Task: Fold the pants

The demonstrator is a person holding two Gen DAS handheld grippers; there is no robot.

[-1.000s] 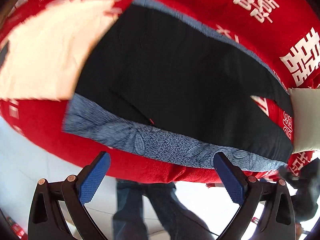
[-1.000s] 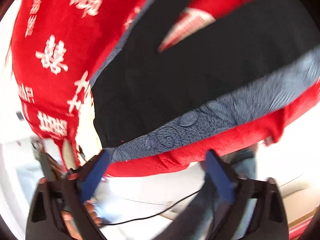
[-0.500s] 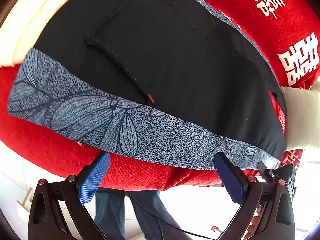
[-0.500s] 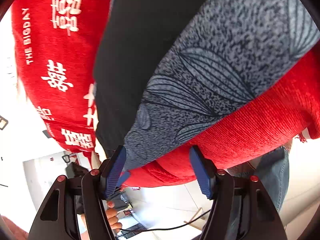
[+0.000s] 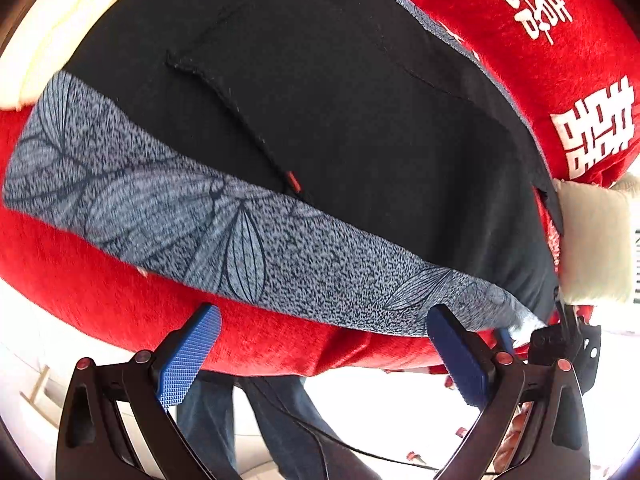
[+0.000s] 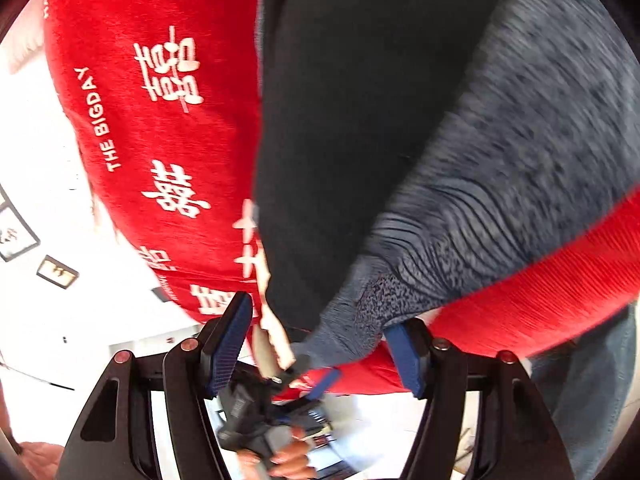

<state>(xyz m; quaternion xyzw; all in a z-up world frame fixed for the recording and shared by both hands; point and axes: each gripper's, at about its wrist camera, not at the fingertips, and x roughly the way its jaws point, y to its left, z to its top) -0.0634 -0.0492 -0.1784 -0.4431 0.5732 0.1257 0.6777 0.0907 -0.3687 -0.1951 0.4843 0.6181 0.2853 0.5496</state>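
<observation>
Left wrist view: black pants [image 5: 340,120] lie spread flat over a red cover [image 5: 560,40] with white characters, which drapes over the edge of the supporting surface. The grey leaf-print waistband [image 5: 248,240] runs along the near edge, just above the fingers. A small red tag sits at a seam where the black cloth meets the waistband. Left gripper [image 5: 320,344] has its fingers spread wide, nothing between them; blue pads hang just below the waistband, over the red cover's hanging edge, not touching the band as far as can be seen. A cream cushion [image 5: 592,240] sits at the right. The person's jeans-clad legs [image 5: 248,432] stand below. The other gripper shows at the waistband's right-hand end. Right wrist view: image blurred. Right gripper [image 6: 320,340] sits at the corner of the waistband [image 6: 500,184]; fingers are closing, with the corner of the grey band between them, pads not yet visibly pressing. Black pants [image 6: 340,120] extend up and away. Red cover [image 6: 152,120] lies to the left. A hand [image 6: 288,456] holding the other gripper is visible below.
</observation>
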